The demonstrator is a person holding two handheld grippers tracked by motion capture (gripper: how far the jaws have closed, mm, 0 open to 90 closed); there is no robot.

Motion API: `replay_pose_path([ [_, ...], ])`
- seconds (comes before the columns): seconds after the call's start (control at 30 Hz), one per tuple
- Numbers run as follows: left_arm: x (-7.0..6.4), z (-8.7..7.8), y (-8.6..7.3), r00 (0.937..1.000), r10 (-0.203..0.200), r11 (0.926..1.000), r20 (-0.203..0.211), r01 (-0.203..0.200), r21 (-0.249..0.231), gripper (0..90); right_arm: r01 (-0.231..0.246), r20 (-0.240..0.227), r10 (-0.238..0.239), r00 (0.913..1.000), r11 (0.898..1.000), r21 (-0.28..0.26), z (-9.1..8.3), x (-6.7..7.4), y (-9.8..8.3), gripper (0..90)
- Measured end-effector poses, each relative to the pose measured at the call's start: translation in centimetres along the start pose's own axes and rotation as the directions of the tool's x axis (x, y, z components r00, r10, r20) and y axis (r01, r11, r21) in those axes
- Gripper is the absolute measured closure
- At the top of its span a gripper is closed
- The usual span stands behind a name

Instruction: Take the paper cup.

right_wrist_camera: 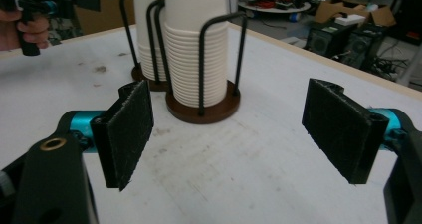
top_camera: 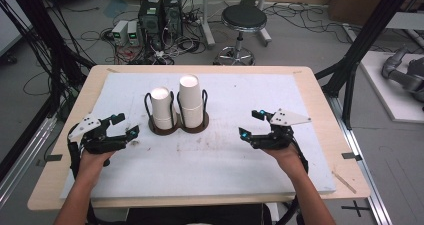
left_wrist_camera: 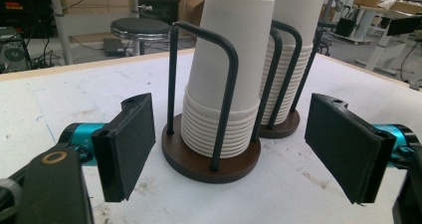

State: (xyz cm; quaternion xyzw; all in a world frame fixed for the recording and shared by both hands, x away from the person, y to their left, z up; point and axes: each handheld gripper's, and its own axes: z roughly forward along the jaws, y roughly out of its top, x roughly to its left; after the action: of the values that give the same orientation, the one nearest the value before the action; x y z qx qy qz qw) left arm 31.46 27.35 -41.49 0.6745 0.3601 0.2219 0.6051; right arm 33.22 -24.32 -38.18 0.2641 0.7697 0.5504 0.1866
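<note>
High view: left claw (top_camera: 124,125) and right claw (top_camera: 251,124), both spread wide and empty, flanking two paper-cup stacks (top_camera: 177,105) upright in wire holders on the white-padded table (top_camera: 225,170); left claw nearer.

Left gripper view: shorter cup stack (left_wrist_camera: 223,79) dead ahead, vertical, between the wide jaws.

Right gripper view: taller cup stack (right_wrist_camera: 196,45) ahead, slightly left; cluttered workshop beyond.

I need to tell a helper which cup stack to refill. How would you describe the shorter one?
On the white mat, two cup stacks stand side by side in dark wire holders. The shorter stack is nearer the left claw; its neighbour rises higher.
</note>
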Motion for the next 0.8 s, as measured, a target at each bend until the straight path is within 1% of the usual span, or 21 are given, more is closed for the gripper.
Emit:
replay_pose_path([
  [0.03, 0.0, 0.0, 0.0, 1.0, 0.0, 1.0, 0.0, 0.0, 0.0, 19.9, 0.015, -0.019, -0.015, 0.9997, 1.0, -0.003, 0.6, 0.4, 0.4, 22.9],
  [0.07, 0.0, 0.0, 0.0, 1.0, 0.0, 1.0, 0.001, 0.0, 0.0, 19.9, 0.015, -0.019, -0.015, 0.9997, 1.0, -0.003, 0.6, 0.4, 0.4, 22.9],
  [0.1, 0.0, 0.0, 0.0, 1.0, -0.002, 1.0, 0.003, 0.002, -0.001, 19.8, 0.023, -0.049, -0.023, 0.9985, 1.0, -0.002, 1.0, 0.7, 0.6, 27.7],
  [0.13, 0.0, 0.0, 0.0, 1.0, -0.002, 1.0, 0.003, 0.002, -0.001, 19.8, 0.023, -0.049, -0.023, 0.9985, 1.0, -0.002, 1.0, 0.7, 0.6, 27.7],
  [0.17, 0.0, 0.0, 0.0, 1.0, -0.001, 1.0, 0.003, 0.001, 0.0, 19.9, 0.024, -0.064, -0.024, 0.9976, 1.0, -0.001, 1.4, 0.9, 0.8, 28.3],
  [0.23, 0.0, 0.0, 0.0, 1.0, 0.002, 1.0, 0.006, -0.002, 0.0, 19.8, 0.022, -0.071, -0.022, 0.9972, 1.0, -0.004, 1.5, 1.0, 0.9, 29.4],
  [0.3, 0.0, 0.0, 0.1, 1.0, 0.001, 1.0, 0.007, -0.001, -0.002, 19.8, 0.012, -0.089, -0.014, 0.9959, 1.0, -0.019, 1.6, 1.1, 1.2, 32.7],
  [0.4, -0.1, 0.1, 0.1, 1.0, 0.001, 1.0, 0.007, -0.001, -0.004, 19.8, 0.014, -0.1, -0.017, 0.9949, 0.999, -0.035, 2.0, 1.3, 1.9, 35.6],
  [0.43, -0.1, 0.1, 0.1, 1.0, 0.0, 1.0, 0.009, 0.0, -0.003, 19.9, 0.021, -0.103, -0.025, 0.9943, 0.999, -0.042, 2.3, 1.5, 2.1, 36.6],
  [0.47, -0.1, 0.1, 0.1, 1.0, 0.001, 1.0, 0.009, -0.001, -0.002, 19.8, 0.036, -0.117, -0.04, 0.9924, 0.999, -0.04, 2.8, 1.9, 2.6, 41.0],
  [0.5, -0.1, 0.1, 0.1, 1.0, 0.003, 1.0, 0.009, -0.003, 0.0, 19.8, 0.036, -0.117, -0.04, 0.9924, 0.999, -0.04, 2.8, 1.9, 2.6, 41.0],
  [0.53, -0.1, 0.1, 0.1, 1.0, 0.003, 1.0, 0.009, -0.003, 0.0, 19.8, 0.061, -0.133, -0.066, 0.9889, 0.997, -0.036, 3.5, 2.4, 3.1, 45.3],
  [0.57, -0.1, 0.1, 0.1, 1.0, 0.002, 1.0, 0.008, -0.002, -0.001, 19.8, 0.074, -0.145, -0.079, 0.9862, 0.996, -0.039, 3.9, 2.7, 3.3, 47.6],
  [0.6, -0.1, 0.1, 0.1, 1.0, 0.002, 1.0, 0.007, -0.002, -0.001, 19.9, 0.084, -0.157, -0.09, 0.9835, 0.995, -0.045, 4.3, 3.0, 3.6, 49.4],
  [0.63, 0.0, 0.1, 0.1, 1.0, 0.001, 1.0, 0.006, -0.001, -0.002, 19.9, 0.084, -0.157, -0.09, 0.9835, 0.995, -0.045, 4.3, 3.0, 3.6, 49.4],
  [0.67, 0.0, 0.0, 0.1, 1.0, 0.002, 1.0, 0.006, -0.002, 0.0, 19.9, 0.095, -0.164, -0.102, 0.9812, 0.994, -0.05, 4.7, 3.2, 3.8, 50.9],
  [0.7, 0.0, 0.0, 0.1, 1.0, 0.001, 1.0, 0.005, -0.001, 0.001, 19.9, 0.109, -0.184, -0.117, 0.9758, 0.993, -0.054, 5.6, 3.7, 4.3, 54.1],
  [0.73, 0.1, 0.0, 0.1, 1.0, -0.001, 1.0, 0.005, 0.001, -0.002, 19.9, 0.109, -0.184, -0.117, 0.9758, 0.993, -0.054, 5.6, 3.7, 4.3, 54.1],
  [0.77, 0.1, -0.1, 0.1, 1.0, 0.002, 1.0, 0.004, -0.002, -0.001, 19.8, 0.108, -0.191, -0.116, 0.9747, 0.993, -0.051, 6.4, 3.9, 4.7, 56.3],
  [0.8, 0.1, -0.1, 0.1, 1.0, 0.0, 1.0, 0.003, 0.0, -0.002, 19.8, 0.103, -0.196, -0.112, 0.9742, 0.993, -0.053, 6.8, 4.0, 4.8, 57.7],
])
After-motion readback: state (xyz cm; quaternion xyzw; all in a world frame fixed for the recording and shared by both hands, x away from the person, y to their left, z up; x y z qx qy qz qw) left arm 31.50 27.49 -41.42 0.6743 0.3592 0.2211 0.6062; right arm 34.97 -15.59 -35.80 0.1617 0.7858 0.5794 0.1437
